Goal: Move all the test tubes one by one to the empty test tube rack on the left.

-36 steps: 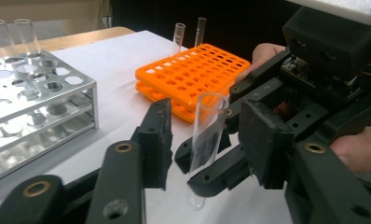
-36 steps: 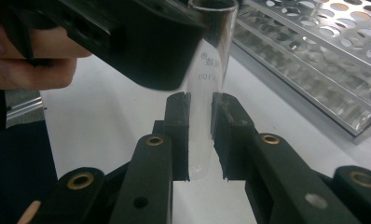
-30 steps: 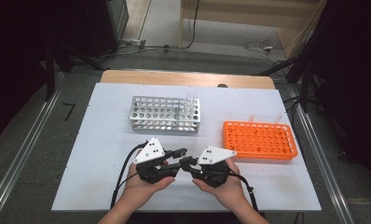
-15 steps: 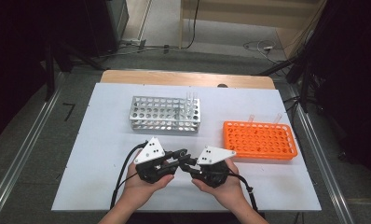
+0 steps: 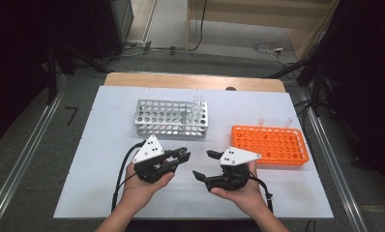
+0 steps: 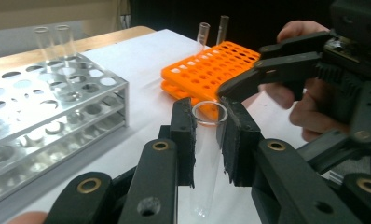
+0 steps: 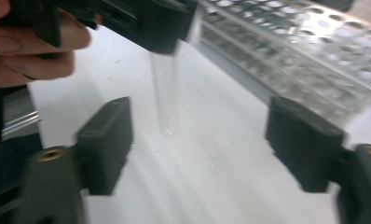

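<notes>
**Tube in left gripper, right gripper released**

Left to right in the high view: left gripper [image 5: 182,155] sits low and left of centre over the white table [image 5: 103,145], jaws clamped on a clear test tube [image 6: 207,154]. The left gripper view shows the tube upright between the pads, open rim just above the jaw tips, rounded bottom hanging below them, clear of the table.

Silver rack [image 5: 169,118] is behind the left gripper, two tubes standing in its far right corner.

Right gripper [image 5: 204,165] is just beside the left, jaws spread wide, having just been opening. Nothing between them; in the right gripper view the tube hangs ahead of the gap, untouched by either pad.

Orange rack [image 5: 270,145] is farthest right, two tubes at its back edge.
</notes>
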Motion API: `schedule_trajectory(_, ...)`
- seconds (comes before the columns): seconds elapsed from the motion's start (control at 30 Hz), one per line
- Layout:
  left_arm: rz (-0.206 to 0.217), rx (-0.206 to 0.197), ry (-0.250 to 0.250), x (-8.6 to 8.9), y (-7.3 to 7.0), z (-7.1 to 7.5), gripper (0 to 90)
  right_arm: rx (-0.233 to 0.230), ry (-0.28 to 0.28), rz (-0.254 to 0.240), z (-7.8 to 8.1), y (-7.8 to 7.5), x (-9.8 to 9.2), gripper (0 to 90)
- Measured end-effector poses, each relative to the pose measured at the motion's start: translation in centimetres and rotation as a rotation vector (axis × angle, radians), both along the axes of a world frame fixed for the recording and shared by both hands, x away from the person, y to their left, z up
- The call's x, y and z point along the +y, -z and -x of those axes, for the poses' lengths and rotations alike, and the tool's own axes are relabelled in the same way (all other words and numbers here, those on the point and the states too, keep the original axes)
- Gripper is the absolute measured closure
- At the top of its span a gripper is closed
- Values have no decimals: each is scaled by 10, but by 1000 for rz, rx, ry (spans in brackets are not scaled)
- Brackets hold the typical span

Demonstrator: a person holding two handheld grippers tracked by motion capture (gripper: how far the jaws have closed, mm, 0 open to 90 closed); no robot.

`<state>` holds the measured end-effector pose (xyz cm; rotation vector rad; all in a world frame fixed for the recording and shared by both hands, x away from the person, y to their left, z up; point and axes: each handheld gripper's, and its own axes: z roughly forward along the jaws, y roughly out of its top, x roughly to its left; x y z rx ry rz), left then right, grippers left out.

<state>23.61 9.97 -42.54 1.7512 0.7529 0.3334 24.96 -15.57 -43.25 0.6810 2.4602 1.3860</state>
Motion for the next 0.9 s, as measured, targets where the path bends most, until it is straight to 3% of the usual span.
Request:
schedule_trajectory(0.17, 0, -9, -21, 8, -7, -8, 760, 19, 35, -16, -2, 1, -21, 0)
schedule_trajectory(0.47, -13, -25, -52, 16, -20, -28, 760, 19, 80, -80, -1, -1, -58, 0)
schedule_trajectory(0.9, -12, -27, -97, 22, -30, -64, 760, 4, 161, -99, 7, -1, -106, 0)
